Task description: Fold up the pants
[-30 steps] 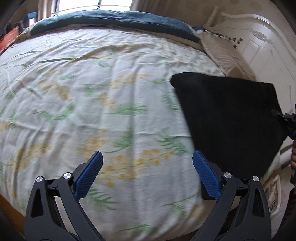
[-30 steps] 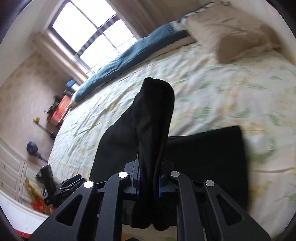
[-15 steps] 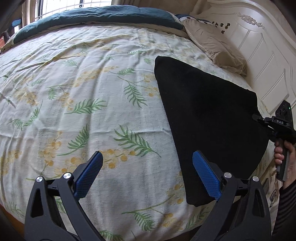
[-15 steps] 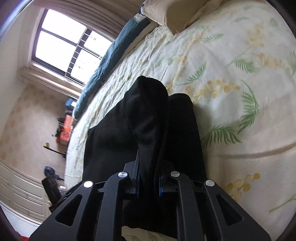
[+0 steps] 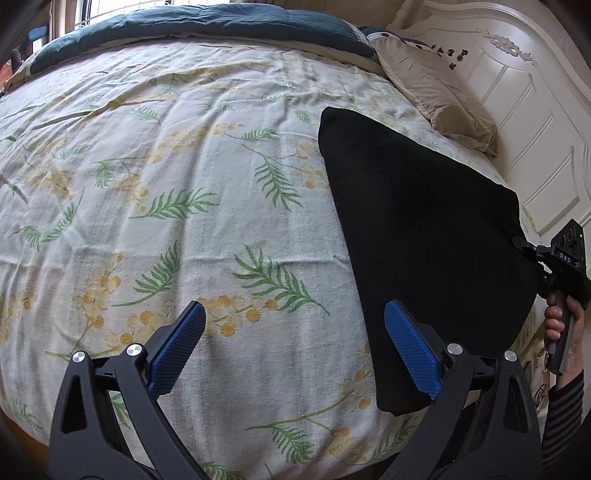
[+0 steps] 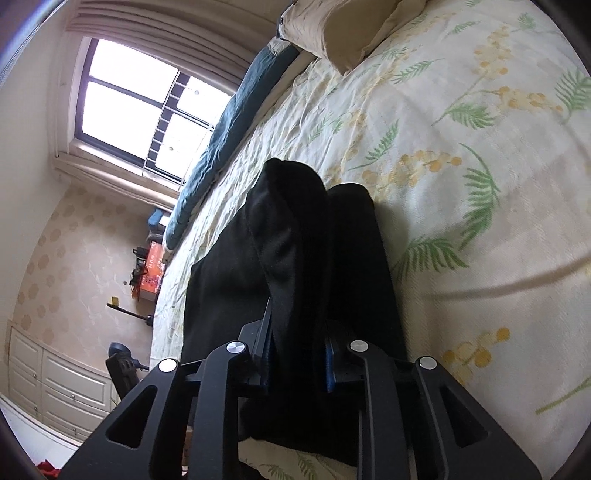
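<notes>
The black pants point(image 5: 424, 236) lie folded flat on the right side of the floral bedspread point(image 5: 184, 184). My left gripper point(image 5: 293, 325) is open and empty, low over the bed's near edge, its right finger just over the pants' near corner. My right gripper point(image 6: 297, 354) is shut on a bunched edge of the black pants point(image 6: 291, 240), the rest of which lies flat on the bed to its left. In the left wrist view the right gripper point(image 5: 524, 245) holds the pants' right corner at the bed's edge.
A beige pillow point(image 5: 436, 92) and a white headboard point(image 5: 517, 122) are at the far right. A dark blue quilt point(image 5: 207, 22) runs along the far side of the bed. A window point(image 6: 140, 107) and white cabinets point(image 6: 48, 387) are beyond the bed.
The pants have come down from hanging to lying flat on the bed, drawn toward the near edge. My right gripper has lowered with its hold kept. My left gripper stayed open.
</notes>
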{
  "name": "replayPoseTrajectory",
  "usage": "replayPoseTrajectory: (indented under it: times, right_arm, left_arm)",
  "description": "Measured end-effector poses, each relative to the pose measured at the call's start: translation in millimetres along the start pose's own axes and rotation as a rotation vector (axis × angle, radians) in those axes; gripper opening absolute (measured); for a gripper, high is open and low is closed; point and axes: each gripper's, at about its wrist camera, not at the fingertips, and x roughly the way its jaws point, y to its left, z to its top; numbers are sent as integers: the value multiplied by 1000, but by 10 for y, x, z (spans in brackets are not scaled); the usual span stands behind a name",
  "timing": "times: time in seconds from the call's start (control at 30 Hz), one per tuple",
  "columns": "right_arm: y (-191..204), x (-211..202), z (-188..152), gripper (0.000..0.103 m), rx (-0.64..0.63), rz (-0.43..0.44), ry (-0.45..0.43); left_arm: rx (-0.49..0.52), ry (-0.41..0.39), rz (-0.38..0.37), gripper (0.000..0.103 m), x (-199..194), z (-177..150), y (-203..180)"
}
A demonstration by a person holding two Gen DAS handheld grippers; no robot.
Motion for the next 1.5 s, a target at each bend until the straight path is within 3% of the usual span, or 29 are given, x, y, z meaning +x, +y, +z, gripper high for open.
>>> replayPoseTrajectory:
  times: [0.13, 0.3, 0.4, 0.6, 0.8, 1.0, 1.2, 1.33, 1.37, 1.43, 1.5]
  right_arm:
    - [-51, -109, -37, 26, 9, 5, -11]
    - [-71, -349, -58, 54, 24, 25, -54]
    - [-64, -461, -81, 67, 25, -10, -82]
    - [-187, -460, -167, 67, 51, -27, -60]
    - [-88, -318, -241, 72, 14, -25, -35]
    - [-42, -247, -227, 73, -9, -36, -20]
    - [34, -242, -193, 73, -57, -98, -39]
    - [-26, -176, -191, 73, -29, -63, -12]
    - [7, -146, -214, 73, -50, -65, 2]
    - [79, -95, -271, 71, -91, -92, 19]
    - [109, -52, -323, 59, -107, -115, 29]
  left_arm:
    - [-4, 6, 2, 97, 12, -10, 19]
    - [-13, 19, -21, 97, 16, -22, 62]
    - [-29, 27, -62, 97, -1, -23, 75]
    - [-85, 60, -187, 97, 50, -9, 40]
    - [-138, 129, -427, 97, 203, 17, -93]
    - [-119, 123, -422, 97, 347, 90, -229]
    - [-165, 182, -529, 97, 451, 126, -346]
    - [-179, 189, -546, 97, 515, 111, -338]
    - [-181, 192, -549, 96, 520, 113, -337]
    - [-164, 200, -496, 71, 524, 112, -340]
    - [-160, 202, -483, 57, 525, 124, -334]
